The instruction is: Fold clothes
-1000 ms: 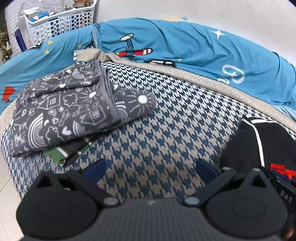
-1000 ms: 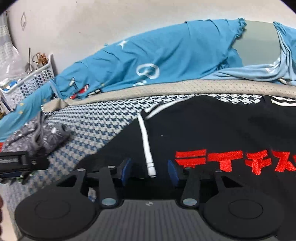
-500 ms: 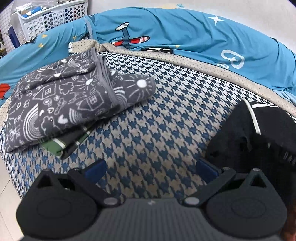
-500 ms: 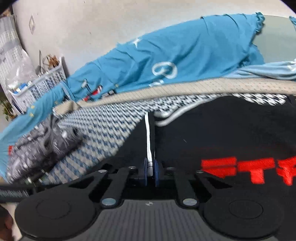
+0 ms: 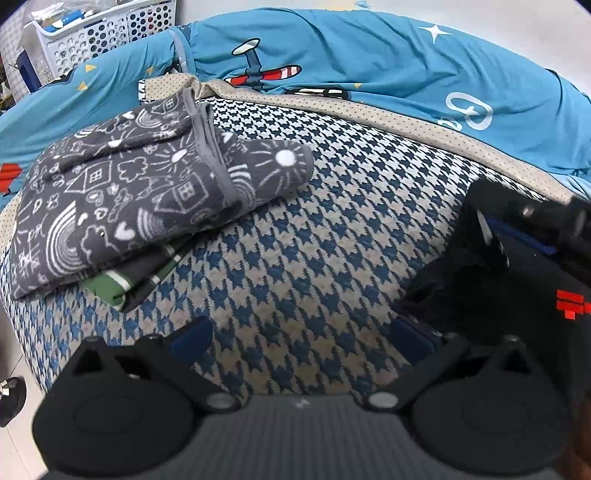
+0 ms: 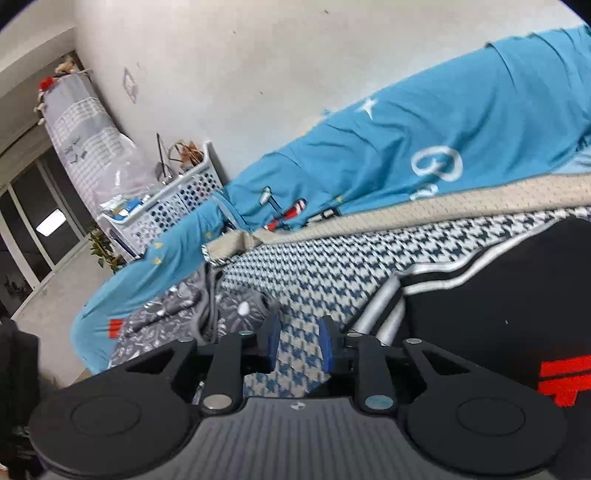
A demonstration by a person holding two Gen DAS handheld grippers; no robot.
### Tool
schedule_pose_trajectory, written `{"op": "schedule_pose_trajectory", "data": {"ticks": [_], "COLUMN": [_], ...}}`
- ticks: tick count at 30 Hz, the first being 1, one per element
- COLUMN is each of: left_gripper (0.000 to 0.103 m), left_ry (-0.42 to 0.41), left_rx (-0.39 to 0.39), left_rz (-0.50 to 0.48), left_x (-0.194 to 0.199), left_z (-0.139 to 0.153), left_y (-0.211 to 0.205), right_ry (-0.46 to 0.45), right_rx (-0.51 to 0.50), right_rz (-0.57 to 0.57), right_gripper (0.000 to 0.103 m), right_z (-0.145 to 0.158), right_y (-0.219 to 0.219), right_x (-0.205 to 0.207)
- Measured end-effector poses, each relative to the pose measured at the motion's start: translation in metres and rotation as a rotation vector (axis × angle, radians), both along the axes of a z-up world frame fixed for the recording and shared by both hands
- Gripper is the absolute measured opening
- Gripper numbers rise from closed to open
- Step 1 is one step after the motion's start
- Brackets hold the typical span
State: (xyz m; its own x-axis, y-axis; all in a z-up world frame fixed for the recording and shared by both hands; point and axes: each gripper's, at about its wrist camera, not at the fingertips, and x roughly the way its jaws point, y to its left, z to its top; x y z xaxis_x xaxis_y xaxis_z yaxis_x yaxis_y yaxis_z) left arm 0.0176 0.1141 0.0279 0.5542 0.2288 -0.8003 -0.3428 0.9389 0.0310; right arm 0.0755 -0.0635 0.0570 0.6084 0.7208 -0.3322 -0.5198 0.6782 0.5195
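A black garment [image 6: 480, 317] with red characters and white stripes lies on the right of the houndstooth bed cover [image 6: 317, 273]. Its white-striped edge [image 6: 380, 310] rests just right of my right gripper [image 6: 300, 341]. That gripper's jaws are opening, and only the cover shows between the blue pads. In the left wrist view the black garment [image 5: 517, 280] is bunched at the right. My left gripper [image 5: 301, 334] hangs open over the bare cover [image 5: 314, 240], holding nothing.
A folded grey doodle-print cloth [image 5: 147, 184] sits on a green striped piece [image 5: 118, 290] at the cover's left end. Blue printed bedding [image 5: 369, 66] runs along the wall behind. A white perforated basket [image 5: 103, 33] stands at the far left.
My right gripper shut on the black garment's white-striped edge, then parted and let it go while swinging left and tilting up. The garment's edge now lies bunched. The left gripper barely moved.
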Motion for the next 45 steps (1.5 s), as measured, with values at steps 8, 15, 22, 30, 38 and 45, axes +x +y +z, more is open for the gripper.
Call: {"op": "schedule_pose_trajectory", "data": {"ticks": [8,15,22,30,38,45], "left_gripper": [0.103,0.103,0.103,0.103,0.103,0.103], "left_ry": [-0.009,-0.009,0.001,0.007,0.012,-0.010], "left_rx": [0.000,-0.006,-0.030,-0.049,-0.062,-0.061], "left_rz": [-0.011,-0.009,-0.006,0.027,0.005,-0.013], "left_x": [-0.001,-0.002,-0.003,-0.003,-0.001,0.000], "left_z": [0.003,0.003,0.003,0.002,0.004,0.010], "left_y": [-0.007,-0.004,0.000,0.008,-0.004,-0.017], "right_ry": [-0.014,0.083,0.093,0.001,0.012,0.078], "right_rx": [-0.146,-0.189,-0.328,-0.211,-0.233,-0.318], "right_rz": [-0.157,-0.256,-0.250,-0.037,-0.073,-0.156], "right_gripper": [0.032,0.032,0.032,0.032,0.033,0.038], "right_z": [0.007,-0.012,-0.027,-0.015,-0.007,0.001], "right_y": [-0.013,-0.034,-0.020,0.020,0.012,-0.006], "right_x": [-0.005,0.004,0.008,0.013,0.000,-0.010]}}
